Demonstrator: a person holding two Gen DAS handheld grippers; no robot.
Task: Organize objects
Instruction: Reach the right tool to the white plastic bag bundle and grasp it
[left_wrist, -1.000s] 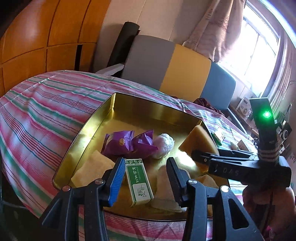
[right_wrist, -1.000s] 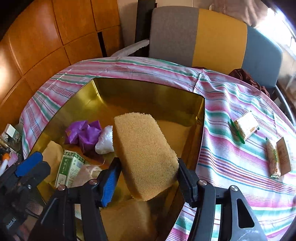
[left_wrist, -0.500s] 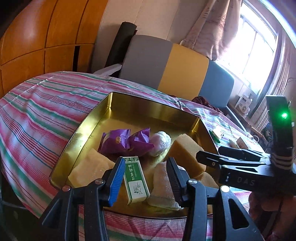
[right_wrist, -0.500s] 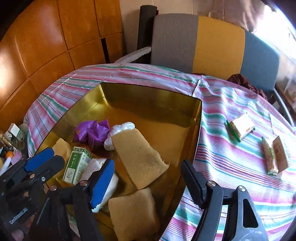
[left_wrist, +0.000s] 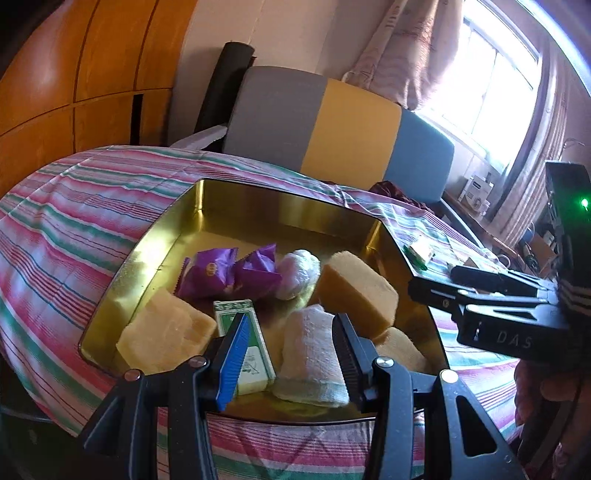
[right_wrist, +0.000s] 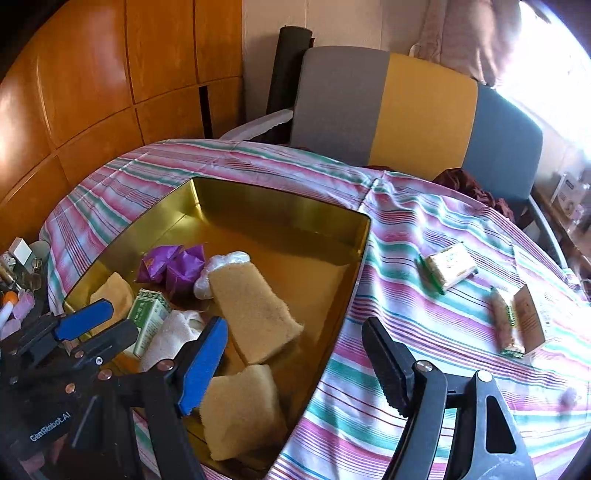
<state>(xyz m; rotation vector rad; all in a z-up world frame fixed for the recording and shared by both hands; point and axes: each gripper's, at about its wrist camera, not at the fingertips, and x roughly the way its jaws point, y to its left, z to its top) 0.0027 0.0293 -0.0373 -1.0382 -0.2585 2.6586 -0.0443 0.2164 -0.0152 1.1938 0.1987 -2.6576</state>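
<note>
Holding my right claw (right_wrist: 291, 365) wide open and empty; the wrapped snack (right_wrist: 448, 266) lies ahead and to its right on the worktop, nearer it than the empty, half-open left claw (left_wrist: 288, 350)

Blown-out window (left_wrist: 491, 70) daylight (upper right) glares; fisheye edges bend and darken.

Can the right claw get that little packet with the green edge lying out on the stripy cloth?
Probably yes. The right claw is open and empty, and the small packet lies alone on the striped tablecloth, outside the gold tin, with nothing between them.
</note>
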